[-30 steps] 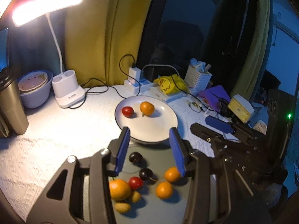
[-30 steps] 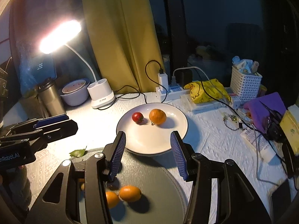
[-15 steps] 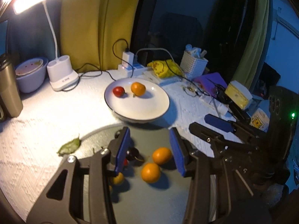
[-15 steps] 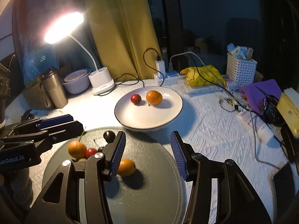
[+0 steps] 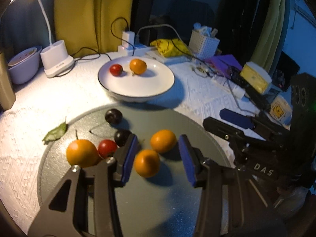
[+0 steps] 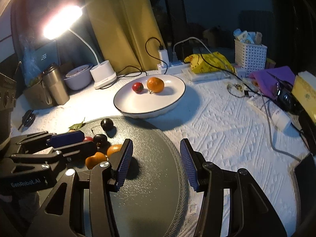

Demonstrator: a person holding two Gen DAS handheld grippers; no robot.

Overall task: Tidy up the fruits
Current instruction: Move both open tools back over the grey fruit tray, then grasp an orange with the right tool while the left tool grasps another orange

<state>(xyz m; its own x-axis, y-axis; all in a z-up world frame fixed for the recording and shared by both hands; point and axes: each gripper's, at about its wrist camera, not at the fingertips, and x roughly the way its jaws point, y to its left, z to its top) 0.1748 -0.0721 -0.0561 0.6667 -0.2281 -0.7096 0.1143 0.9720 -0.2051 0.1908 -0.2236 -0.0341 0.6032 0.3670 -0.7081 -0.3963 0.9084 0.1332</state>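
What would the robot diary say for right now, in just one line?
left claw: open, over oranges on grey tray | right claw: open, empty | white plate: one orange, one cherry tomato

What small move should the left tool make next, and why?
Probably lower the open left tool a little and shut it on the nearer orange fruit. That fruit already lies between its fingers on the dark round mat, and the white plate holds only two fruits so far.
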